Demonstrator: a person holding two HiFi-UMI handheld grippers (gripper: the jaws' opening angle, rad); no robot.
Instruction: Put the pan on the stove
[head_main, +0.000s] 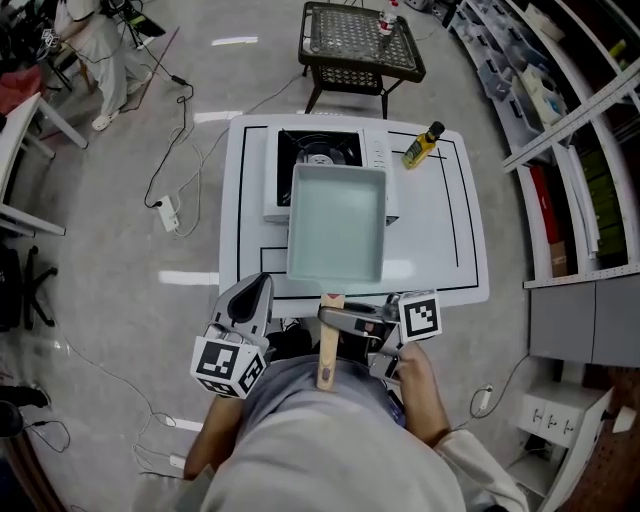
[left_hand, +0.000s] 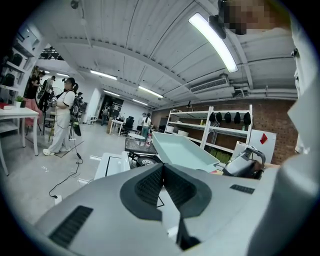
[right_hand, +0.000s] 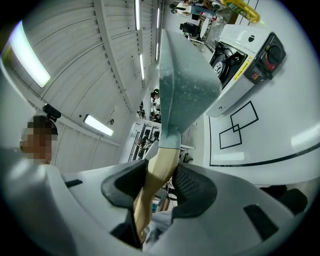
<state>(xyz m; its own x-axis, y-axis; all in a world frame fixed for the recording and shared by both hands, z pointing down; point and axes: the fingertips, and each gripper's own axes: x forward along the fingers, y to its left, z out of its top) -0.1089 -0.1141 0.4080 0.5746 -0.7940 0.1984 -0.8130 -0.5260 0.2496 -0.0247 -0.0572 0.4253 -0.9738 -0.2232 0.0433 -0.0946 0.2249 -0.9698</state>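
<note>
A pale green rectangular pan (head_main: 336, 222) with a wooden handle (head_main: 328, 350) is held in the air over the white table (head_main: 450, 240). In the head view it covers the front part of the portable gas stove (head_main: 320, 152). My right gripper (head_main: 345, 318) is shut on the handle; in the right gripper view the handle (right_hand: 157, 175) runs between the pads, and the pan (right_hand: 185, 75) rises beyond them beside the stove (right_hand: 245, 55). My left gripper (head_main: 255, 290) hangs at the table's near edge, left of the handle, shut and empty (left_hand: 162, 170). From the left gripper view the pan (left_hand: 182, 150) shows tilted.
A yellow oil bottle (head_main: 423, 145) stands to the right of the stove. A black metal mesh table (head_main: 358, 40) stands beyond the white table. Cables and a power strip (head_main: 168, 212) lie on the floor at the left. Shelving runs along the right.
</note>
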